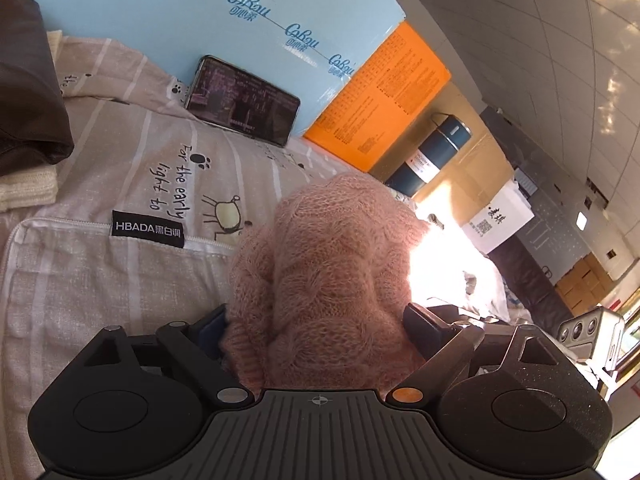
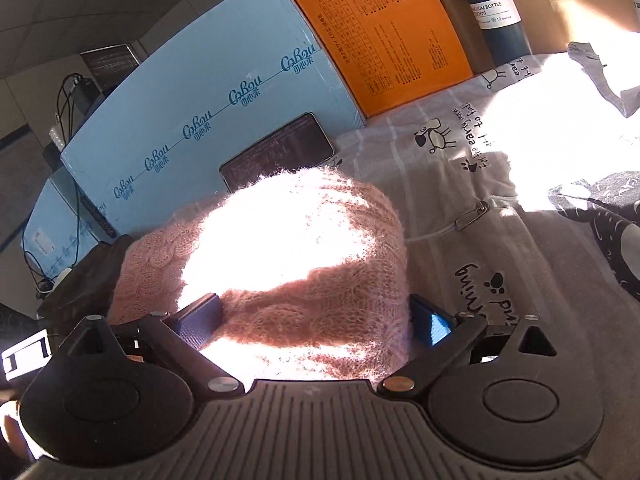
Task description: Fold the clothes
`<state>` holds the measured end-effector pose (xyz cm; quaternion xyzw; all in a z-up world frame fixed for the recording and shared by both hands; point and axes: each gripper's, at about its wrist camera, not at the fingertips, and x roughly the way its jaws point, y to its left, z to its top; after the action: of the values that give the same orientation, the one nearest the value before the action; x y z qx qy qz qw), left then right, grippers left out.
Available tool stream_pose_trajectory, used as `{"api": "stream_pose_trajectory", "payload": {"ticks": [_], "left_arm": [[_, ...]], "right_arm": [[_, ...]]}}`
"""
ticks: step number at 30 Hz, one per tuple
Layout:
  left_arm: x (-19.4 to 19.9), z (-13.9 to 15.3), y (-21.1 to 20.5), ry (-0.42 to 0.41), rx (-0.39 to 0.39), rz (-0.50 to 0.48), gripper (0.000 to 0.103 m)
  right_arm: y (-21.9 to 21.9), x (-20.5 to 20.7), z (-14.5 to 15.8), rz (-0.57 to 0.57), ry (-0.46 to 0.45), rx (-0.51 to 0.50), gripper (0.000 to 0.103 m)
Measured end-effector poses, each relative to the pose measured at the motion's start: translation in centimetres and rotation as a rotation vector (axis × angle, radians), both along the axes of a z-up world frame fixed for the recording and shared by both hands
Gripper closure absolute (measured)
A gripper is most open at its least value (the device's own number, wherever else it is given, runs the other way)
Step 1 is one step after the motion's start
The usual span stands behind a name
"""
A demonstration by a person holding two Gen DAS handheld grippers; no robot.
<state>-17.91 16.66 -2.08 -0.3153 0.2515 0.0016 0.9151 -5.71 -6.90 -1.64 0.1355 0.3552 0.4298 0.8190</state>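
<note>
Left wrist view: pink knit sweater (image 1: 324,280) bunched thick between the fingers of the left gripper (image 1: 316,320), running toward 12 o'clock over the striped printed sheet (image 1: 120,280). Jaws spread wide around the wad; can't tell if pads press it. Right gripper (image 2: 316,320) likewise straddles the same knit, half blown out by sun, grip unclear. Looks part-folded: bundled, not flat or squared yet, so final fold and placing remain, imo. Both tools tilt down-fwd. Phone (image 1: 244,100) at 11 o'clock leans on blue box (image 1: 200,12); brown and cream pile (image 1: 28,120) at 9 o'clock, maybe done items.
</note>
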Motion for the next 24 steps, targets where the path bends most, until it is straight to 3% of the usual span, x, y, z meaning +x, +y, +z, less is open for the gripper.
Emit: {"api": "stream_pose_trajectory", "payload": {"ticks": [1, 2, 3, 5, 7, 15, 24], "left_arm": [[0.2, 0.0, -0.5, -0.006, 0.006, -0.01, 0.014], [0.3, 0.1, -1.0, -0.013, 0.009, -0.021, 0.027], [0.5, 0.2, -1.5, -0.017, 0.025, -0.03, 0.034], [0.7, 0.9, -2.5, -0.041, 0.076, -0.033, 0.046], [0.9, 1.7, -3.2, -0.08, 0.09, -0.043, 0.052], [5.3, 3.1, -7.3, -0.182, 0.001, -0.176, 0.055], [15.5, 3.4, -13.5, -0.222, -0.055, -0.36, 0.055]], "right_arm": [[-0.1, -0.2, 0.1, 0.0, -0.002, 0.005, 0.017], [-0.2, -0.4, 0.2, -0.01, -0.007, 0.006, 0.024], [-0.4, -0.5, 0.2, -0.023, -0.011, 0.009, 0.033], [-0.9, -0.5, 0.6, -0.053, -0.013, 0.018, 0.042], [-1.6, -0.7, 1.1, -0.085, -0.018, 0.033, 0.048], [-7.8, -1.5, 4.8, -0.26, -0.24, 0.115, 0.052], [-15.8, 3.4, 6.2, -0.484, -0.289, 0.108, 0.053]]}}
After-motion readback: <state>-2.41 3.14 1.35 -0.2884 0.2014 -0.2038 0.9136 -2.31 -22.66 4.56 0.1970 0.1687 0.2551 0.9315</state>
